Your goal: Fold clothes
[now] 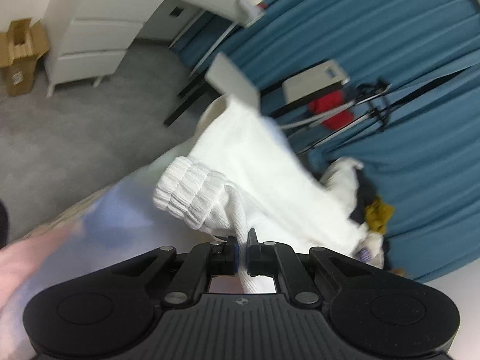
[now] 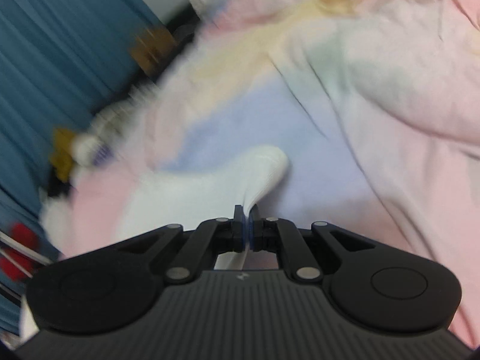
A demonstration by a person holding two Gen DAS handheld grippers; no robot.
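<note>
Left wrist view, from left to right: we see a brown cardboard box (image 1: 18, 57) on the grey carpeted floor (image 1: 90, 120), a white chest of drawers (image 1: 96, 36) beside it, and, nearer the middle, a white ribbed knit sock (image 1: 240, 174) lifted above a pastel tie-dyed fabric sheet (image 1: 105, 225). Our left gripper (image 1: 242, 240) has its fingers closed on a thin fold of this sock, whose bunched ribbed cuff hangs just left of the pinch while the rest trails up and to the right, blurred. Further right we note a red cloth (image 1: 330, 111) under a small stand and, against the pleated blue curtain (image 1: 405, 45), a heap of mixed clothes (image 1: 369, 207) in white, dark and mustard. Right wrist view, from left to right: the same blue curtain, the blurred heap of clothes, then the sock's rounded white toe end (image 2: 264, 168) lying over the pastel sheet. Our right gripper (image 2: 247, 219) has its fingers clamped on this end of the white sock. The pink and lilac sheet fills the right side.
</note>
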